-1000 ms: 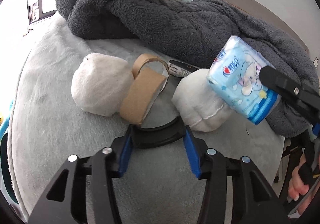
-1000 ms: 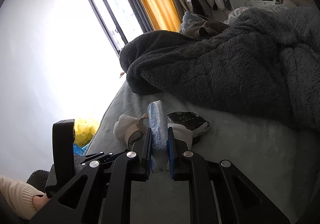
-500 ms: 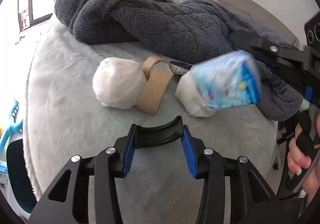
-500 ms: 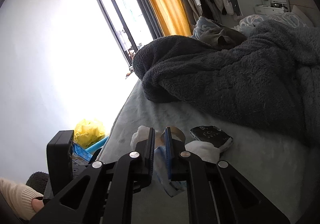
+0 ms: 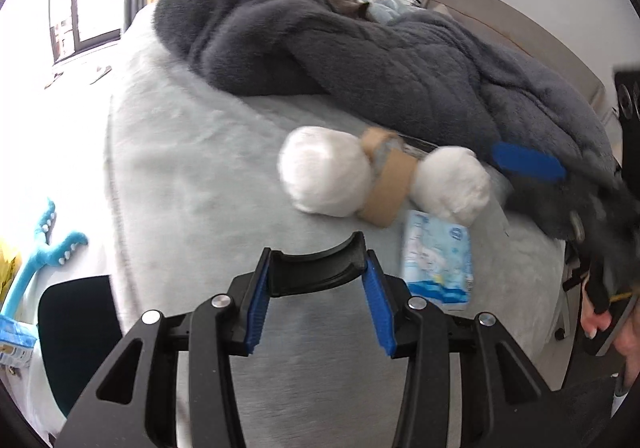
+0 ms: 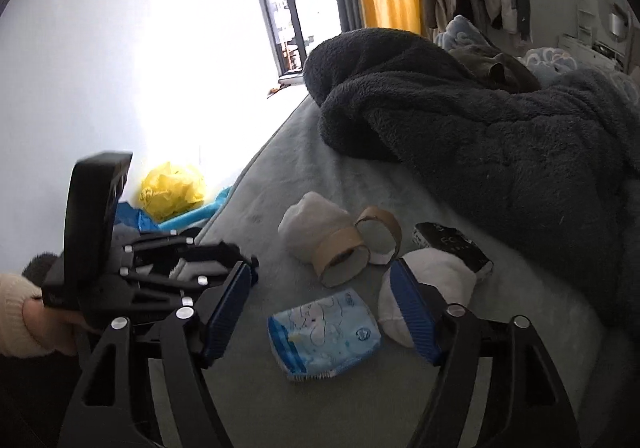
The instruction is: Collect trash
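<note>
The right gripper (image 6: 324, 312) has its blue-padded fingers (image 6: 412, 314) spread wide, holding nothing, hovering above the blue tissue pack (image 6: 325, 332) lying flat on the grey bed (image 6: 280, 175) near its foot edge. The left gripper (image 5: 318, 306) is also spread and empty, level over that edge. Two white wads (image 5: 324, 177) and cardboard tape rolls (image 6: 340, 256) lie just beyond the pack.

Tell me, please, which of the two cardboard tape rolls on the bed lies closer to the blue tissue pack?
The wider roll, lying with its open end toward the tissue pack, is closer. The narrower roll stands behind it, beside the black packet.
</note>
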